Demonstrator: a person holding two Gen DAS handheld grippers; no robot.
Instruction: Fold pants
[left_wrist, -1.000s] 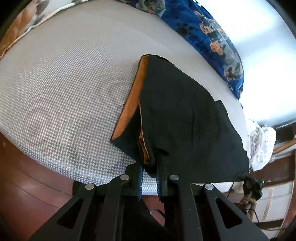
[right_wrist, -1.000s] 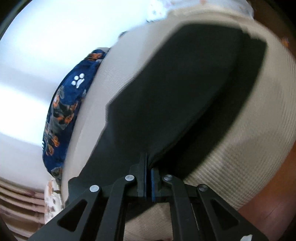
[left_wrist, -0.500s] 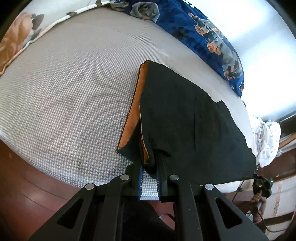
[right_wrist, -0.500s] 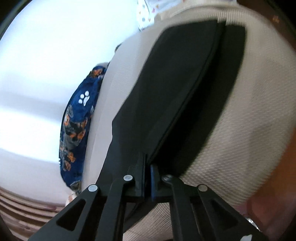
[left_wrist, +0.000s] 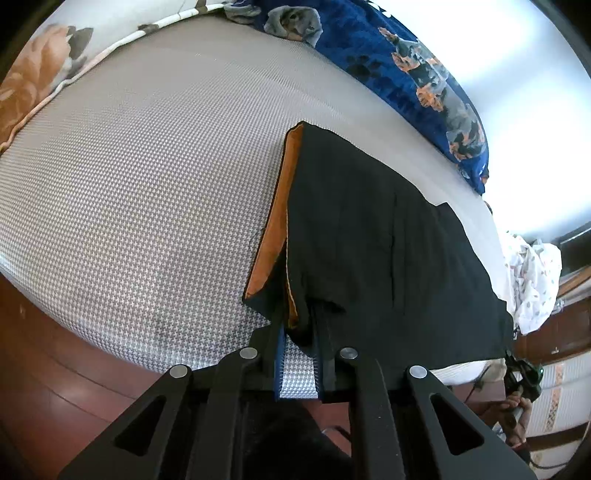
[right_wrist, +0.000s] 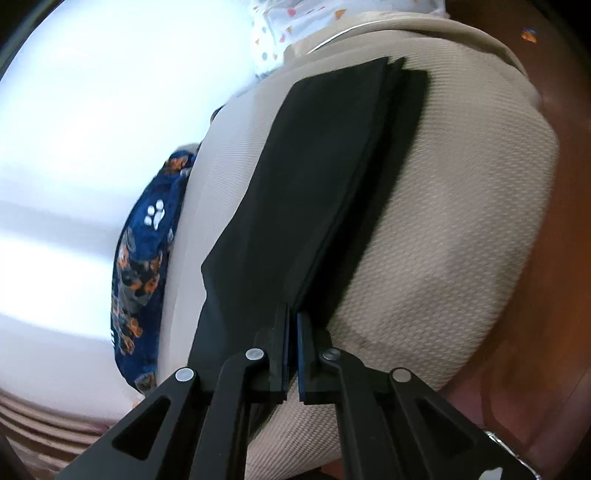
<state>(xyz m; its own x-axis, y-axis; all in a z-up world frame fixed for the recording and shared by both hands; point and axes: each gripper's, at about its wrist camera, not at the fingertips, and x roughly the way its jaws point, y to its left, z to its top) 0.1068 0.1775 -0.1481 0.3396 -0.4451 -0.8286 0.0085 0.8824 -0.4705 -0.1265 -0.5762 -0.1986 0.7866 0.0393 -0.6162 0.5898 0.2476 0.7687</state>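
Observation:
Black pants (left_wrist: 384, 251) with an orange waistband lining (left_wrist: 275, 229) lie folded lengthwise on the grey mattress (left_wrist: 147, 177). My left gripper (left_wrist: 298, 328) has its jaws slightly apart around the waistband corner, with mattress showing between the pads below the cloth. In the right wrist view the pants (right_wrist: 314, 192) stretch away as a long black strip. My right gripper (right_wrist: 291, 321) holds the near hem edge, its jaws a narrow slit apart.
A blue paw-print blanket (left_wrist: 424, 81) lies along the far side of the bed, also in the right wrist view (right_wrist: 144, 266). A white patterned cloth (left_wrist: 532, 273) hangs off the bed end. A floral pillow (left_wrist: 33, 77) is at the far left. Dark wooden floor (left_wrist: 48, 362) runs below the mattress edge.
My left jaws have opened a little and the waistband corner sits lower on the mattress. My right gripper has lowered the hem, and the pants now lie flatter and straighter.

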